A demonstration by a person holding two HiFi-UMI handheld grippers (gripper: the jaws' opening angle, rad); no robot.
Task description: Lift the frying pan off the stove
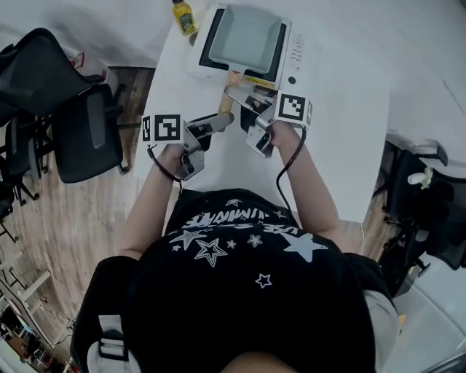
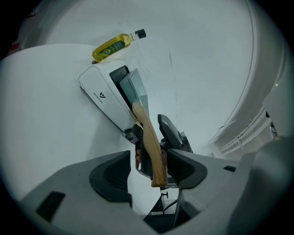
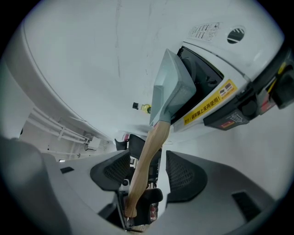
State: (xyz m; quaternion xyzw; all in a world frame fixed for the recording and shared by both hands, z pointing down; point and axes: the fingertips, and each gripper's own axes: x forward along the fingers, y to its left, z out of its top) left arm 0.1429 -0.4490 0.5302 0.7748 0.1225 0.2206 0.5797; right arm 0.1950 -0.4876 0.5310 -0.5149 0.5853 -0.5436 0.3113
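Observation:
A grey square frying pan (image 1: 244, 36) sits on a white stove (image 1: 291, 69) at the table's far side. Its wooden handle (image 1: 226, 98) points back toward me. My left gripper (image 1: 218, 122) reaches the handle's end from the left, and my right gripper (image 1: 240, 96) comes in from the right a little nearer the pan. In the left gripper view the handle (image 2: 149, 137) lies between the open jaws of that gripper (image 2: 147, 172), close to the right one. In the right gripper view the handle (image 3: 149, 147) runs through that open gripper (image 3: 147, 174) with a gap on each side.
A yellow bottle (image 1: 183, 16) stands at the stove's far left corner. The white table (image 1: 342, 146) ends just left of my left arm. Black chairs (image 1: 87, 131) stand on the wood floor to the left, and more dark furniture (image 1: 429, 204) is at the right.

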